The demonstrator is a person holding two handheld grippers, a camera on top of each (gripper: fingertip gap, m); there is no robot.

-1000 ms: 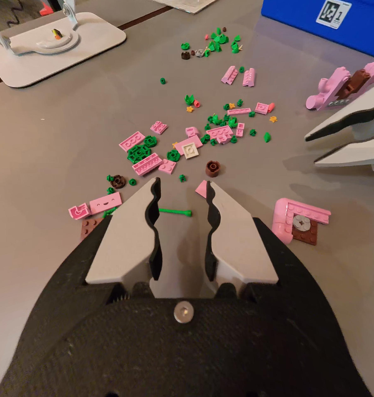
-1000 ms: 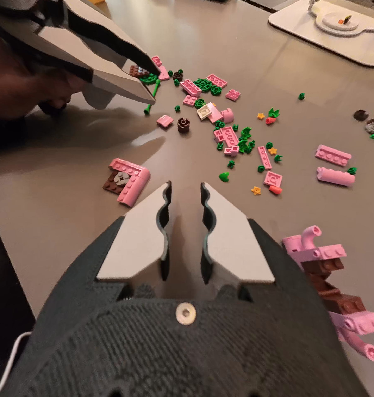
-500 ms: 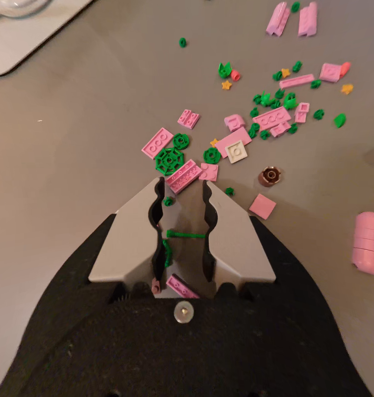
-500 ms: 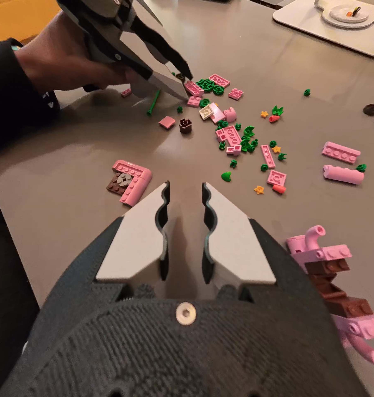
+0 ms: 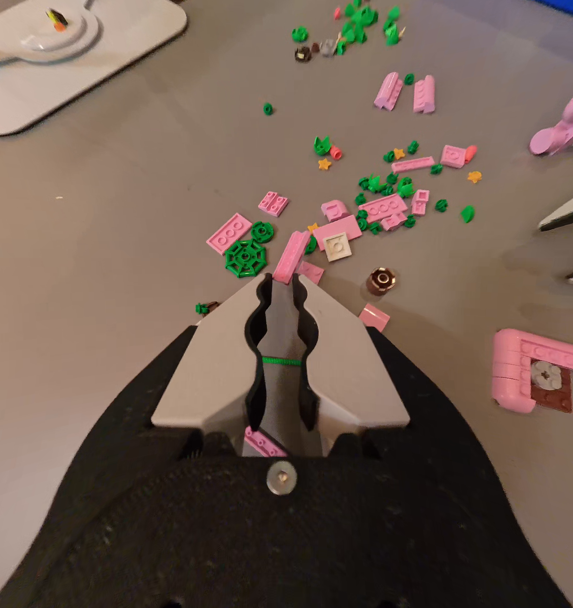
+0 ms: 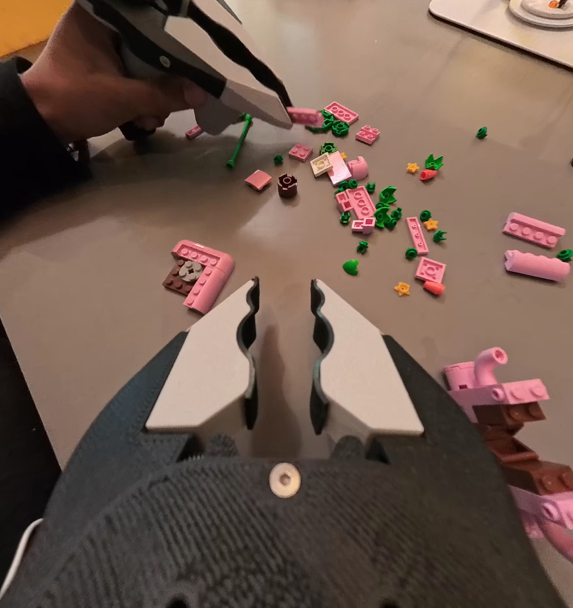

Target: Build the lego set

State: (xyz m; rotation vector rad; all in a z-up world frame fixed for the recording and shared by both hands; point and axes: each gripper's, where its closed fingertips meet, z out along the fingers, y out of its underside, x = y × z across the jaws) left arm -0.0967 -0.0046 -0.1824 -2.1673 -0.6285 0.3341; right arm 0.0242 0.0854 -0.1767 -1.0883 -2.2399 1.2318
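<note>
Gripping a studded pink plate [image 5: 291, 256], left claw [image 5: 282, 279].

Left gripper [image 5: 282, 279] went from open above the table to clamped on a pink plate [image 5: 291, 257], now lifted off the table with its far end tilted up, clear of the green web piece [image 5: 245, 258].

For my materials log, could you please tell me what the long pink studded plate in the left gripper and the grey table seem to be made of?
The long pink studded plate, pinched at the tips of the left gripper, looks like moulded hard plastic: uniform colour, crisp studs, slight sheen. The grey table seems a smooth laminate or coated board, semi-matte with soft reflections; its core cannot be told.
</note>
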